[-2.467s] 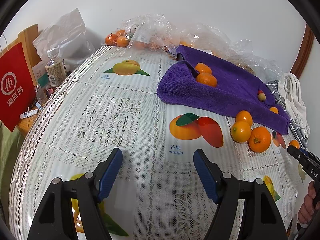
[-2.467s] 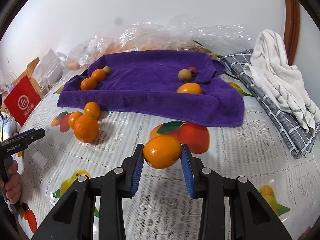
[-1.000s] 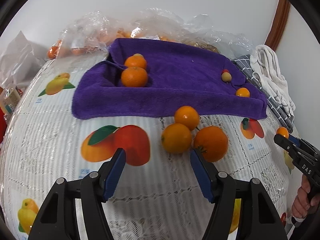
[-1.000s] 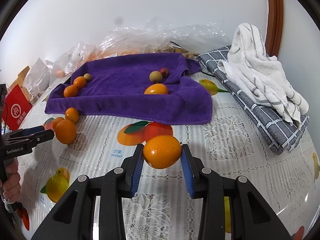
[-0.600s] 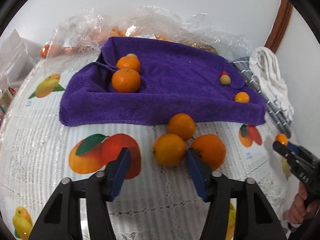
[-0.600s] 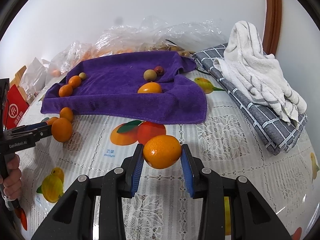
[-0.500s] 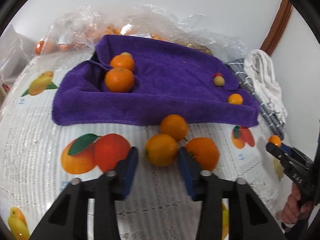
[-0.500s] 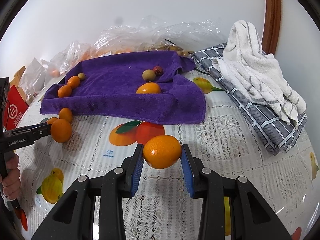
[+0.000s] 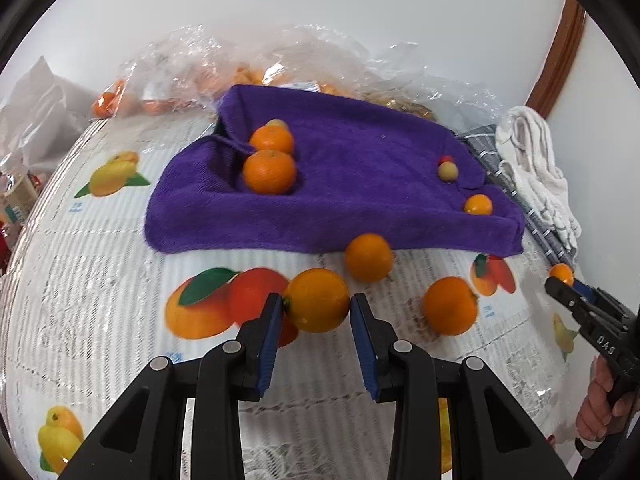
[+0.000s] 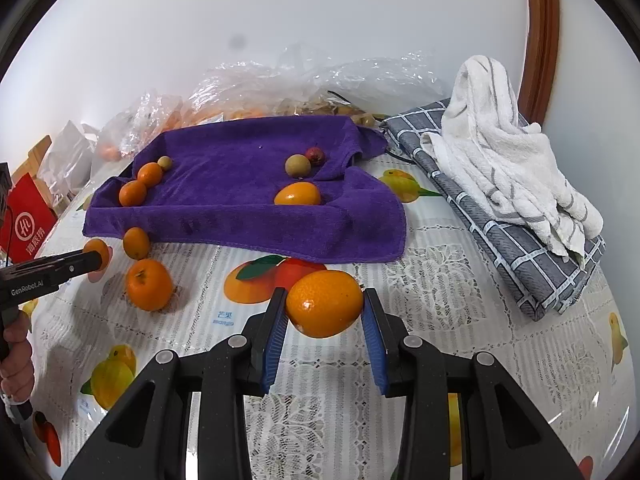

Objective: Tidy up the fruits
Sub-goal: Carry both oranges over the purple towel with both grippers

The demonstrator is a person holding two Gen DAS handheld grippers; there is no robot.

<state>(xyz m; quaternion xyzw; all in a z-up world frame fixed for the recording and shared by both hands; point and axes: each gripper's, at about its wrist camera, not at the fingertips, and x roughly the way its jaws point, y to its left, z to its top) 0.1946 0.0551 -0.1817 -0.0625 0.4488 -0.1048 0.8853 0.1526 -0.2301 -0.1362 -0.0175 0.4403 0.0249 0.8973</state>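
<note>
A purple towel (image 9: 360,184) lies on the fruit-print tablecloth, with two oranges (image 9: 270,170) at its left and small fruits (image 9: 478,205) at its right. My left gripper (image 9: 316,308) is shut on an orange (image 9: 316,300) just in front of the towel's near edge. Two loose oranges (image 9: 450,306) lie to its right on the cloth. My right gripper (image 10: 325,306) is shut on another orange (image 10: 325,298), held above the table in front of the towel (image 10: 248,196). The left gripper (image 10: 94,260) shows at the left of the right wrist view.
Clear plastic bags (image 9: 248,60) of fruit sit behind the towel by the wall. A grey checked cloth (image 10: 500,224) with a white towel (image 10: 508,156) on it lies at the right. A red bag (image 10: 28,220) and white bags stand at the far left.
My left gripper moved forward to the loose oranges and closed on the nearest one. My right gripper kept hold of its orange and shifted slightly.
</note>
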